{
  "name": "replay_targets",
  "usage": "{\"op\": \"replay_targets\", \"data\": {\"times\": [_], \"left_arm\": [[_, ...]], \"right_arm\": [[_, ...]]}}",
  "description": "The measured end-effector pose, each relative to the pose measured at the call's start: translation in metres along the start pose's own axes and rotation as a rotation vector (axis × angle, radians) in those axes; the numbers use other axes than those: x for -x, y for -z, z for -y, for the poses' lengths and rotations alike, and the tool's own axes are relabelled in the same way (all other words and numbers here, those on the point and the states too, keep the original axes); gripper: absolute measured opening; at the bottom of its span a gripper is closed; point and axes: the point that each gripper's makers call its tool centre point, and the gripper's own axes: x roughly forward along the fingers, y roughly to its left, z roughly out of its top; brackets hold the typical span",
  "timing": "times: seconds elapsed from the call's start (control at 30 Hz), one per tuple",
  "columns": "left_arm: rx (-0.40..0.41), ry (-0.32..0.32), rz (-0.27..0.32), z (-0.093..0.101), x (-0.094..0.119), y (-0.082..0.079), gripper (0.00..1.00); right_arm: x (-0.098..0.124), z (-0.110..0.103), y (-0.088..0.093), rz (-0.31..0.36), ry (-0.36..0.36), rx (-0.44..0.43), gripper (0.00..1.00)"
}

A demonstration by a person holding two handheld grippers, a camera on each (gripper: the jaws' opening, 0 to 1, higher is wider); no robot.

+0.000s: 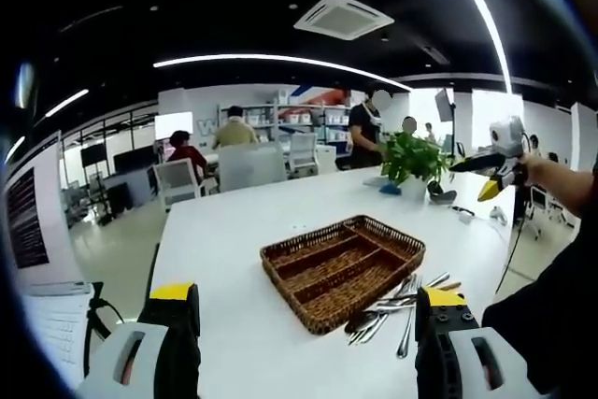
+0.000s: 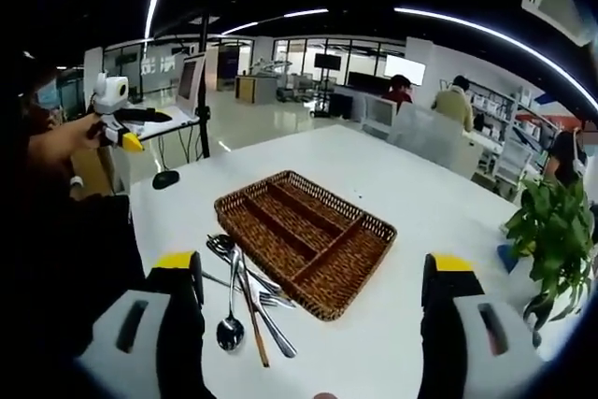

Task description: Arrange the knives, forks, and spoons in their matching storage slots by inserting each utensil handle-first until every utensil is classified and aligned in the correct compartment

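Observation:
A brown wicker tray (image 1: 280, 251) with long divided slots sits in the middle of the white table (image 1: 224, 231); its slots look bare. Several metal utensils (image 1: 397, 307), spoons and forks among them, lie in a loose pile just off one end of the tray. In the right gripper view the same tray (image 2: 245, 196) stands ahead, with the pile (image 2: 241, 298) at its near left. My left gripper (image 1: 306, 296) is open and holds nothing, back from the tray. My right gripper (image 2: 315, 266) is open too. Each is held up in the air, the right gripper (image 1: 476, 175) and the left gripper (image 2: 145, 130).
A potted plant (image 1: 416, 158) (image 2: 551, 231) and a small blue object (image 1: 388, 187) stand at the table's far end. A screen on a stand (image 2: 192, 81) is off the table's side. Chairs, desks and seated people fill the office behind.

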Motion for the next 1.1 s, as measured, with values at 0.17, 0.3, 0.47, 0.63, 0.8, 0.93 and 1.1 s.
{"op": "replay_targets", "data": {"times": [0.17,0.3,0.47,0.63,0.8,0.93,1.1], "left_arm": [[0.006,0.004,-0.006,0.0,0.001,0.005,1.0],[0.004,0.003,-0.006,0.0,0.001,0.004,1.0],[0.005,0.006,-0.009,0.0,0.001,0.005,1.0],[0.003,0.007,-0.024,0.001,0.001,0.008,1.0],[0.006,-0.003,-0.018,0.0,0.002,0.005,1.0],[0.007,-0.006,-0.019,0.001,0.003,0.006,1.0],[0.01,-0.011,-0.018,0.001,0.004,0.005,1.0]], "right_arm": [[-0.01,-0.02,-0.014,0.072,-0.07,0.015,0.99],[-0.02,-0.026,-0.008,0.046,-0.091,0.043,0.99],[-0.031,-0.04,0.0,0.029,-0.15,0.077,0.92],[-0.043,-0.05,0.011,0.013,-0.18,0.091,0.92],[-0.052,-0.056,0.022,-0.008,-0.198,0.093,0.91],[-0.058,-0.059,0.029,-0.023,-0.194,0.106,0.97],[-0.062,-0.068,0.035,-0.014,-0.218,0.136,0.95]]}}
